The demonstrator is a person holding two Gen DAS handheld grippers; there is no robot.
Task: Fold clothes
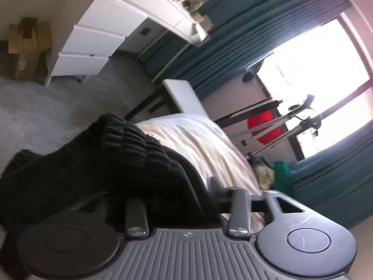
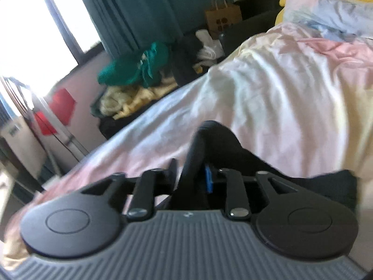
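A black ribbed knit garment (image 1: 98, 158) is draped over my left gripper (image 1: 186, 186) and hides its left finger and the gap between the fingers. The garment hangs lifted above the bed's pale duvet (image 1: 198, 140). In the right wrist view my right gripper (image 2: 194, 175) is shut on a fold of the same black garment (image 2: 209, 144), which bulges up between the fingers and trails off to the right over the duvet (image 2: 279, 93).
A white dresser (image 1: 93, 44) and cardboard boxes (image 1: 25, 46) stand on the grey carpet. Teal curtains (image 1: 233, 35) frame a bright window. A drying rack (image 1: 279, 126), a pile of green and yellow clothes (image 2: 135, 79) and a paper bag (image 2: 221, 18) lie beside the bed. Pillows (image 2: 326, 11) lie at the head.
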